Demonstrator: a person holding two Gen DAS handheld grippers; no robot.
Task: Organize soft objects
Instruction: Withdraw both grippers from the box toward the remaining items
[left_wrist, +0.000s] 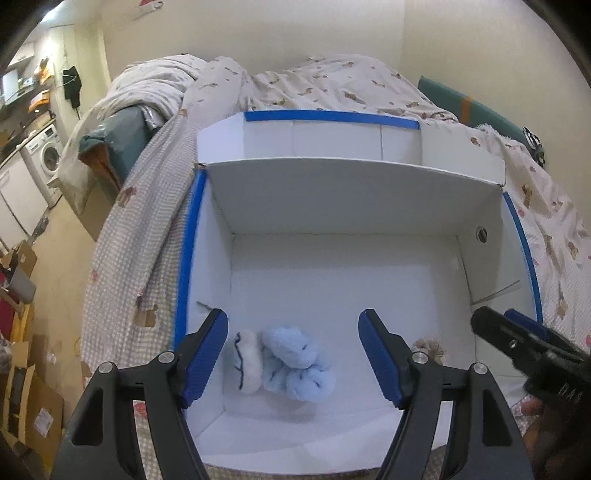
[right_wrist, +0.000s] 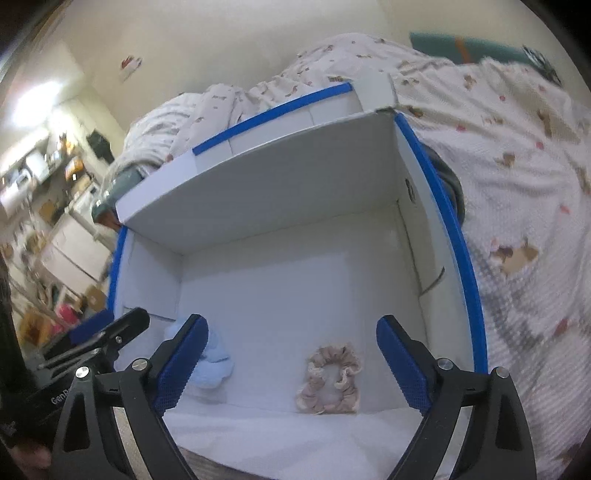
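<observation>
Nearest the left wrist camera, the left tool (left_wrist: 293, 354) is spread wide and holds nothing, its blue-padded fingers (left_wrist: 207, 360) hanging over the near end of a white box (left_wrist: 354, 195) edged with blue tape. Between those fingers, on the box floor near its left wall, lies a fluffy light-blue soft toy (left_wrist: 299, 363) touching a small white fluffy piece (left_wrist: 248, 360) stitched with dark thread. To the right, partly hidden behind the right finger, a beige scrunchie (left_wrist: 430, 347) rests on the same floor. The right wrist camera shows the right tool (right_wrist: 291, 360) also wide and empty — the scrunchie (right_wrist: 330, 382) lies flat between its fingers, apart from the blue toy (right_wrist: 216, 363) on the left. Each tool appears at the edge of the other's view. Farther back, the box's tall white wall rises, with a folded-out flap behind it. The box sits on a bed covered by a bear-print quilt (left_wrist: 332, 81). Beyond, at far left, a washing machine (left_wrist: 50, 157) stands against the wall.
</observation>
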